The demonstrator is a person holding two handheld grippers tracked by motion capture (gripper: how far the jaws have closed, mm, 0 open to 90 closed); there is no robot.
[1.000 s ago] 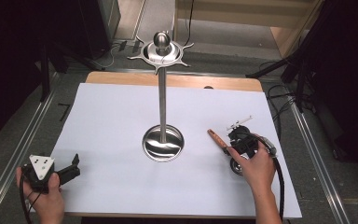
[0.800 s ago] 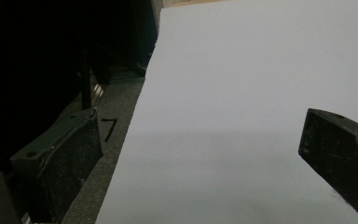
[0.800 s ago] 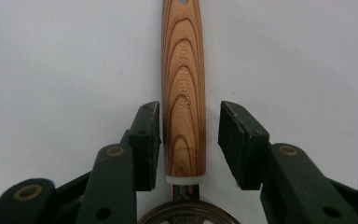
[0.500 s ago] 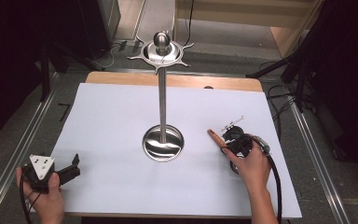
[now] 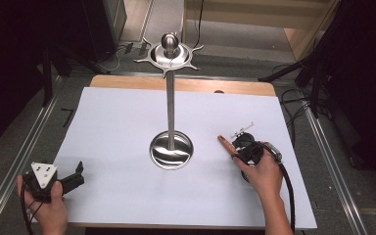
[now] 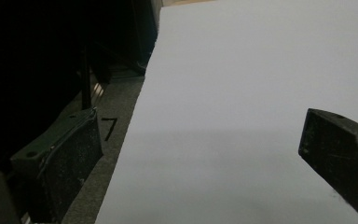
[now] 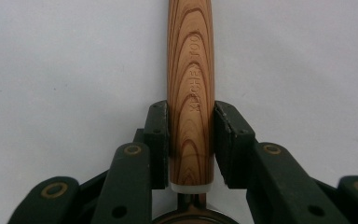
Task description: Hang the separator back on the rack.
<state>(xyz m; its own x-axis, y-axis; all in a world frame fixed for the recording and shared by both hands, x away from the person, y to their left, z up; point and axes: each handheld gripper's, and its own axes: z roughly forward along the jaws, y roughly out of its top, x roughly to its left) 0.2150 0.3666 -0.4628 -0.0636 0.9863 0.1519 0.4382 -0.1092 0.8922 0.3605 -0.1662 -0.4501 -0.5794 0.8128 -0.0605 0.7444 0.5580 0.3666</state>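
Observation:
A utensil with a striped wooden handle (image 5: 224, 143) lies on the white sheet (image 5: 127, 117), right of the steel stand. My right gripper (image 5: 239, 152) is shut on that wooden handle (image 7: 191, 56); both pads press its sides near the white collar at its end. The right gripper (image 7: 191, 135) looks along the handle, which runs away from it. My left gripper (image 5: 78, 175) rests at the sheet's near left corner, open, with nothing between its fingers (image 6: 70, 158).
A steel stand with a round dish base (image 5: 171, 149) and a thin pole stands mid-sheet; its hooked crown (image 5: 169, 53) sits high at the back. A wooden board edge (image 5: 186, 84) shows behind the sheet. Metal rails run along both sides.
My right gripper has slid forward and left along the sheet onto the wooden handle and now grips it. The left gripper has stayed put.

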